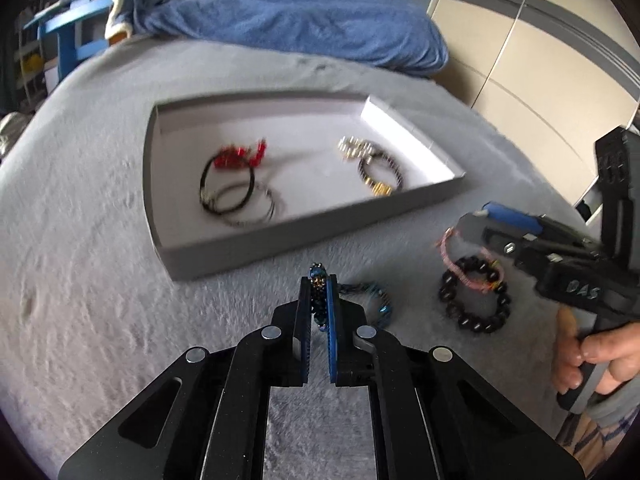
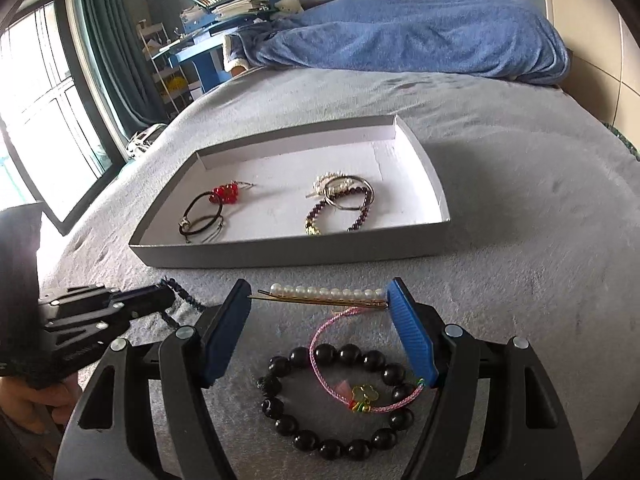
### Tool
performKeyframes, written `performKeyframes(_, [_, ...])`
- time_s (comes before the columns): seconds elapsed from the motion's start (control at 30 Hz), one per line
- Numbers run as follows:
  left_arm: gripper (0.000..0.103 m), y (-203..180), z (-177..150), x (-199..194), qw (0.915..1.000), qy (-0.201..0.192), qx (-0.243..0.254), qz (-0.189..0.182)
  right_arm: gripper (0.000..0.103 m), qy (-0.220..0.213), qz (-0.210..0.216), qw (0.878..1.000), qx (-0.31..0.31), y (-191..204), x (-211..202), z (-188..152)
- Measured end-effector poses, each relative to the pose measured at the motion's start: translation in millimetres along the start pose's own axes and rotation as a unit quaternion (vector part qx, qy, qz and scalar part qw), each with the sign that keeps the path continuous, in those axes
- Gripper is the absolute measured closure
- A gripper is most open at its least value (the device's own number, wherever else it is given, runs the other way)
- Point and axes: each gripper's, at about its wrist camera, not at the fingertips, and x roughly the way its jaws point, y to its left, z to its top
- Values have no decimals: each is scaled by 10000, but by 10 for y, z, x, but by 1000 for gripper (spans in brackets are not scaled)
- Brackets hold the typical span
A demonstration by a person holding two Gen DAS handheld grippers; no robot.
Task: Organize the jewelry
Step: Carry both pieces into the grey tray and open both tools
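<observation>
My left gripper (image 1: 319,284) is shut on a blue beaded bracelet (image 1: 370,300), whose loop trails to the right just above the grey bedspread, in front of the tray. It also shows in the right wrist view (image 2: 182,300). A grey tray (image 1: 280,240) (image 2: 248,254) holds a red-beaded black cord bracelet (image 1: 236,176) (image 2: 208,208) and a pile of pearl, ring and dark bead bracelets (image 1: 374,164) (image 2: 344,200). My right gripper (image 2: 318,298) is open, its fingers around a pearl hairpin (image 2: 324,296). A black bead bracelet (image 2: 336,400) (image 1: 474,296) and a pink cord bracelet (image 2: 320,364) lie below it.
A blue blanket (image 2: 408,32) lies at the bed's far end. A blue desk with books (image 2: 224,4) and a window (image 2: 36,92) are at the left. A cabinet wall (image 1: 540,52) stands at the right.
</observation>
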Motion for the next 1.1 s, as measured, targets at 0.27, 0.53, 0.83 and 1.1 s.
performKeyframes(0.27, [96,-80,289,-268,9984,-465,144,-295,33,-131,6,9999,-39,19,-55,117])
performKeyframes(0.53, [96,-31,678,-476,9956,-865,230,-276,33,-158,-37,9995,-264,124,16,322])
performKeyframes(0.83, [96,-17,928,-385,9952,-919,284,-206,33,-191,4,9985,-522,212,187,556])
performKeyframes(1.1, [96,-33,1073,-175,9955,-864,329,-210,33,-58,-26,9989,-457,73,489,707])
